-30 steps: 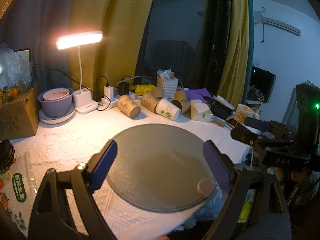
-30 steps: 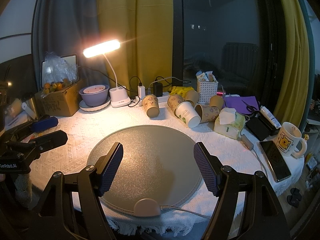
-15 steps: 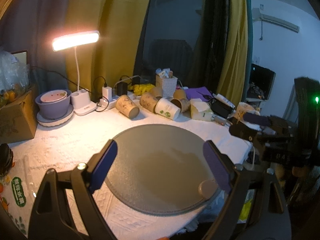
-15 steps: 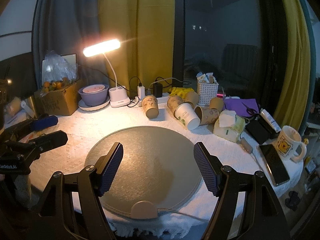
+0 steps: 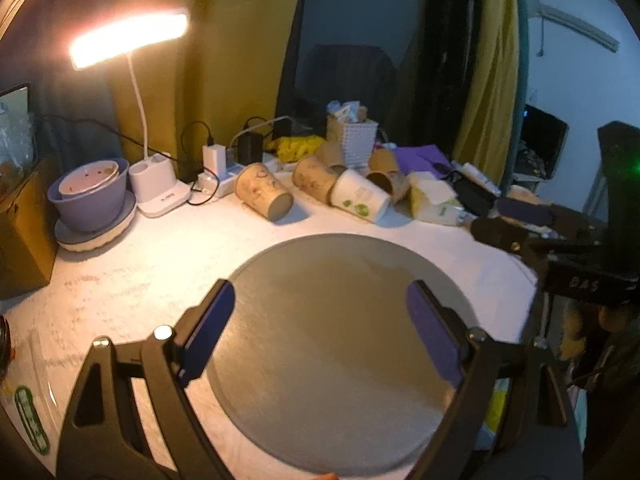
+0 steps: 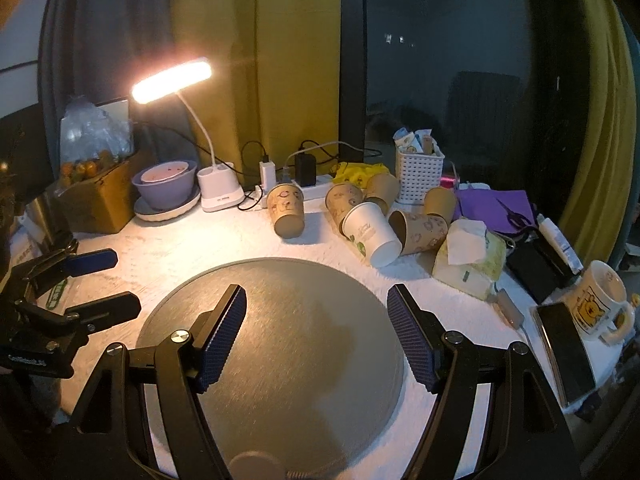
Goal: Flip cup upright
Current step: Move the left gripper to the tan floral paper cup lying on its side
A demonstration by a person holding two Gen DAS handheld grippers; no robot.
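- The left tool [image 5: 320, 332] hangs released above the near part of the grey mat [image 5: 340, 320], its blue pads spread wide with nothing between them.
- The right tool [image 6: 316, 336] is likewise released over the mat [image 6: 280, 320], pads wide apart and holding nothing.
- In the right wrist view the left tool [image 6: 100, 280] shows at the left edge, over the white cloth of the bench [image 6: 168, 256].
- The cups lie on their sides in a cluster at the far side of the bench, beyond the mat and well apart from both tools.
- A brown cup [image 6: 285, 210] lies alone, just left of the cluster, its base toward the camera.
- A white cup [image 6: 372, 232] lies touching the brown cups beside it.
- A lit lamp [image 6: 172, 80] stands behind, with a purple bowl [image 6: 164, 184] to its left.
- A white basket [image 6: 418, 176] stands behind the cups; a tissue pack [image 6: 468, 256] lies to their right.
- A mug [image 6: 598, 304] and a phone [image 6: 564, 352] sit at the right edge.
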